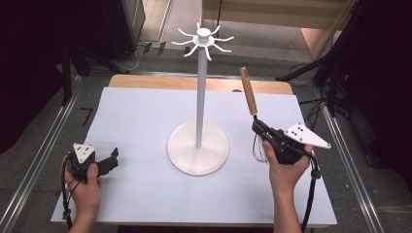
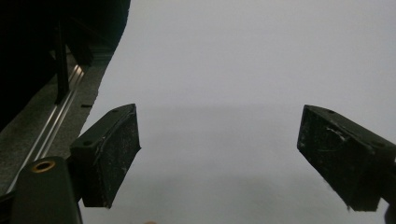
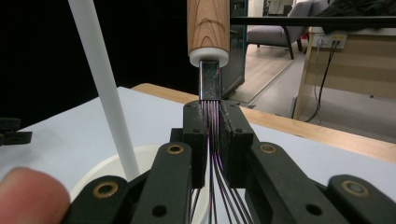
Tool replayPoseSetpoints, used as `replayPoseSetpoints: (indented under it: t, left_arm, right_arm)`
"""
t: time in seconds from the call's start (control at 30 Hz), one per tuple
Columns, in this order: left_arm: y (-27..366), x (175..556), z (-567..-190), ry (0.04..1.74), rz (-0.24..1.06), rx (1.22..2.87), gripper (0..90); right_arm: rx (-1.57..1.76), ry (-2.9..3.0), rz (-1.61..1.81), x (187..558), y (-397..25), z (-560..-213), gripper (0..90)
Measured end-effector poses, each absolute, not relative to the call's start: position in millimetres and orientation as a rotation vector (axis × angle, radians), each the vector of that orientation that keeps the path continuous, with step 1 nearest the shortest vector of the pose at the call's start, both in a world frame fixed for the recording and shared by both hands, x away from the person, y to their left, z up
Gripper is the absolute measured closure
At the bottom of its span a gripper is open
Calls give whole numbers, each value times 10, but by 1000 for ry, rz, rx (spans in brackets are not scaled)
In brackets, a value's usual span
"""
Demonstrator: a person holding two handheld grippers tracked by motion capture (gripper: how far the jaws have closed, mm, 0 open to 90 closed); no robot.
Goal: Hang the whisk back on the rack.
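Observation:
A whisk with a wooden handle (image 1: 248, 90) is held upright, handle up, at the right of the table. My right gripper (image 1: 258, 128) is shut on its thin wires just below the metal neck (image 3: 210, 86), and the wire loops (image 1: 259, 150) hang under the jaws. A white stand with a round base (image 1: 197, 148), a tall pole (image 1: 200, 92) and curved hooks on top (image 1: 204, 41) rises at the table's middle, left of the whisk. My left gripper (image 1: 113, 158) rests open at the front left, with bare white table (image 2: 224, 93) between its fingers (image 2: 109, 154).
A white sheet (image 1: 145, 121) covers the wooden table. Metal rails (image 1: 43, 150) run along both sides of it. Dark tripod legs (image 1: 316, 68) stand beyond the far right corner, and cables lie on the floor behind the table.

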State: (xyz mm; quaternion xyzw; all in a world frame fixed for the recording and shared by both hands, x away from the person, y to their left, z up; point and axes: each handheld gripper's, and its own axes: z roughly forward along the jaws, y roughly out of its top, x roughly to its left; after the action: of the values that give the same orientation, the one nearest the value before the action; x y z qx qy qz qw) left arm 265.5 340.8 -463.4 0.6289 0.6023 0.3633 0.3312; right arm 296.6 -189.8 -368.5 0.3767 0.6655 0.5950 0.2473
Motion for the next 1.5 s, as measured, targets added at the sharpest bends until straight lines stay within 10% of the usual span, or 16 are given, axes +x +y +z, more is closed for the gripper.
replayPoseSetpoints:
  t: [1.5]
  left_arm:
    - [3404, 2658, -4636, 1576, 949, 1643, 140]
  right_arm:
    - [822, 1677, 1747, 2717, -1752, -3316, 840]
